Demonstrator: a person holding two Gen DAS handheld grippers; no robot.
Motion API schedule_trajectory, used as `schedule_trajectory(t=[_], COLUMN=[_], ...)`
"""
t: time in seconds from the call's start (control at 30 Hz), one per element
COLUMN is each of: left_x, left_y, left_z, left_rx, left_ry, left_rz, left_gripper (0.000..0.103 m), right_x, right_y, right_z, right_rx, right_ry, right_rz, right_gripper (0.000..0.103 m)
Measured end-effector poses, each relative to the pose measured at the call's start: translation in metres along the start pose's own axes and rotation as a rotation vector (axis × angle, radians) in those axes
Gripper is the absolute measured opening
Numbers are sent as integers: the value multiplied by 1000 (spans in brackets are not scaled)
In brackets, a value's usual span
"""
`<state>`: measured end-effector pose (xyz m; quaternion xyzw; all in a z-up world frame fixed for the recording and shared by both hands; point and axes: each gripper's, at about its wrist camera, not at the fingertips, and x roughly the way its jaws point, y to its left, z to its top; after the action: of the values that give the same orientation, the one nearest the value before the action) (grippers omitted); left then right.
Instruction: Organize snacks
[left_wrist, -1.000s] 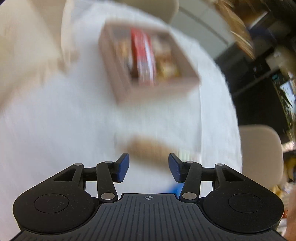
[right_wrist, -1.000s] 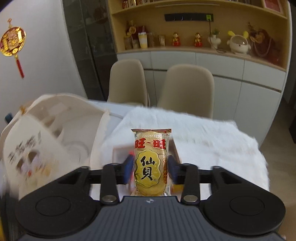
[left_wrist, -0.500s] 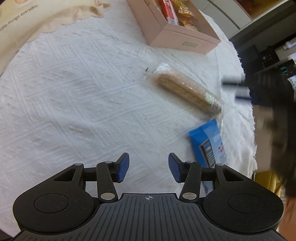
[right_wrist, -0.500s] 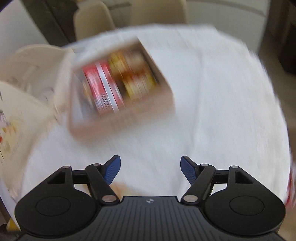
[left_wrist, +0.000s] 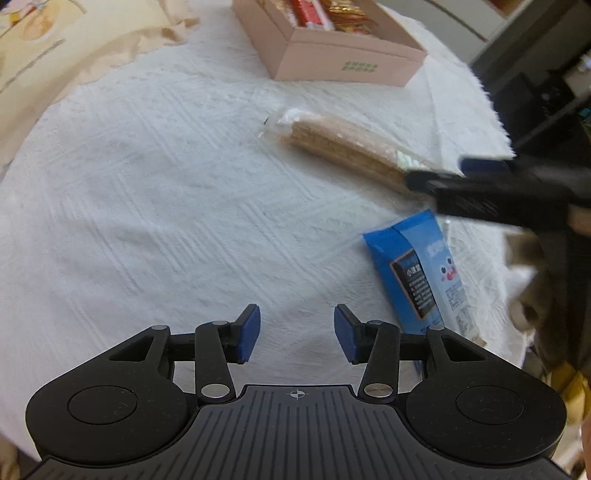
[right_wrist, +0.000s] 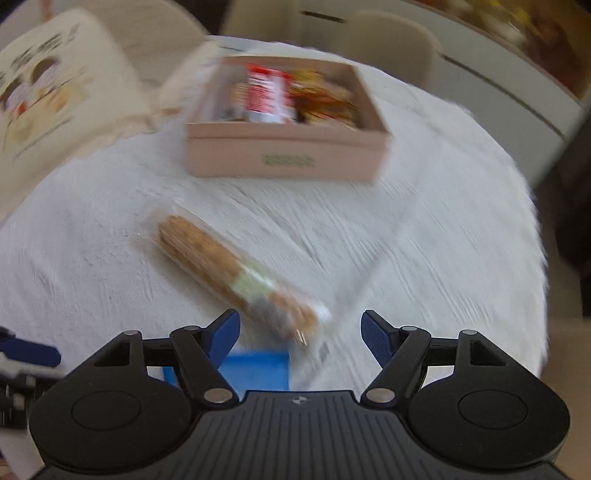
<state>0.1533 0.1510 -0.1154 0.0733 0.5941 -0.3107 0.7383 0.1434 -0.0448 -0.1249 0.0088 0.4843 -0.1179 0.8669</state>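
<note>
Right gripper (right_wrist: 299, 334): yellow cracker gone, fingers wide, empty, above wrapped biscuit stick (right_wrist: 236, 277). Left gripper (left_wrist: 296, 338): fingers just narrowed, empty. Pink box (right_wrist: 284, 155): upper centre.

A home dining room: cloth-covered table (right_wrist: 424, 229), beige chairs (right_wrist: 388, 44), sideboard (right_wrist: 517, 92).

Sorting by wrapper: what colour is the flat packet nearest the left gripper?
Blue packet, with a dark label panel; clearest in the left wrist view.
</note>
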Motion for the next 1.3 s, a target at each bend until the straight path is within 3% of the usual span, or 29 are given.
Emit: schedule_trajectory(t=[0.1,0.13,0.23,0.33,0.47,0.67,0.77,0.9,0.97,1.1,1.2,1.3], left_x=[7,10,10,11,16,26,26,27,27,23,16,14], left_y=[-22,-30,-48,-68,-89,-108,-115,-115,-114,-105,-84,-70], left_z=[-12,-15,-21,-25,-28,-30,-29,-29,-29,-26,-25,-29], left_rx=[-4,-2,-48,-52,-56,-51,-40,-44,-49,-75,-153,-199], left_ry=[-5,-12,-42,-69,-88,-91,-105,-111,-115,-139,-155,-144], left_rz=[20,38,38,42,58,118,151,175,177,228,201,134], left_gripper=[48,48,47,47,47,50,50,52,52,52,50,50], right_x=[29,34,28,12,-3,-11,-17,-25,-29,-34,-34,-34], right_y=[2,2,-12,-41,-75,-97,-99,-74,-60,-41,-32,-34], right_z=[7,6,-4,-28,-64,-100,-114,-140,-149,-155,-157,-156], right_rx=[-59,-74,-39,5,26,84,117,-1,-37,-50,-79,-93], right_ry=[1,-6,-23,-20,-24,-35,-66,-140,-173,-173,-182,-177], right_rz=[82,117,155,183,170,220,235,159,134,193,221,244], right_gripper=[69,56,40,33,33,42,59,72,73,77,84,84])
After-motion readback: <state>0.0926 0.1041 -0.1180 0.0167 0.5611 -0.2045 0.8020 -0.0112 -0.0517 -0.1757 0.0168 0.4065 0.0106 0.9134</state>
